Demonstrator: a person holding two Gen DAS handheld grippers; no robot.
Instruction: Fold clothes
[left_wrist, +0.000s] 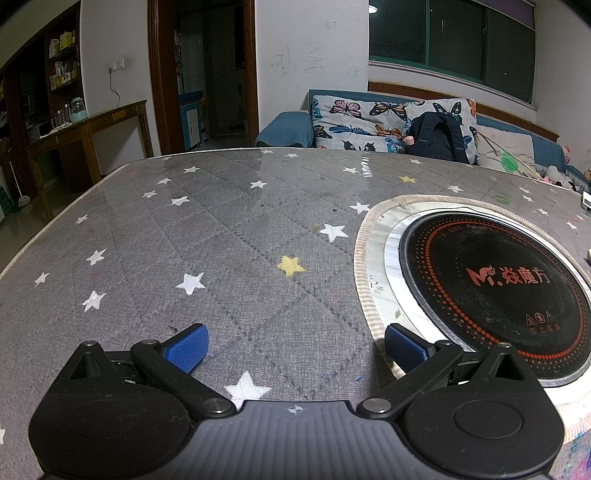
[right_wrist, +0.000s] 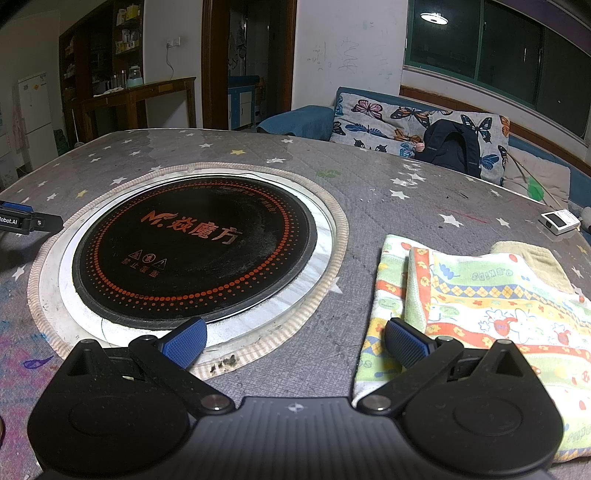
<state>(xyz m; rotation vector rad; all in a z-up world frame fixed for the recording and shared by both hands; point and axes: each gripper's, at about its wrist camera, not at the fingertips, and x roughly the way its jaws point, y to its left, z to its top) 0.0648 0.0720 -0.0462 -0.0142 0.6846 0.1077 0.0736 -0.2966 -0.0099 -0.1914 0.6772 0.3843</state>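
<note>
Closest to each lens sit the black gripper bodies with blue-padded fingers. Only the right wrist view shows the folded garment, a cloth printed in green, yellow and red bands, lying flat on the grey star-patterned tabletop to the right of the round black cooktop set into it. That view also catches a small white device near the far right edge and, at the far left, part of the other gripper. From the left wrist view the garment is out of frame; bare star cloth fills the middle, with the cooktop at right and a sofa with butterfly cushions and a dark backpack behind. Jaws of the left gripper stand wide apart, holding nothing. Jaws of the right gripper are equally wide and empty; its right finger overlaps the garment's near left corner in the picture, though contact cannot be told.
</note>
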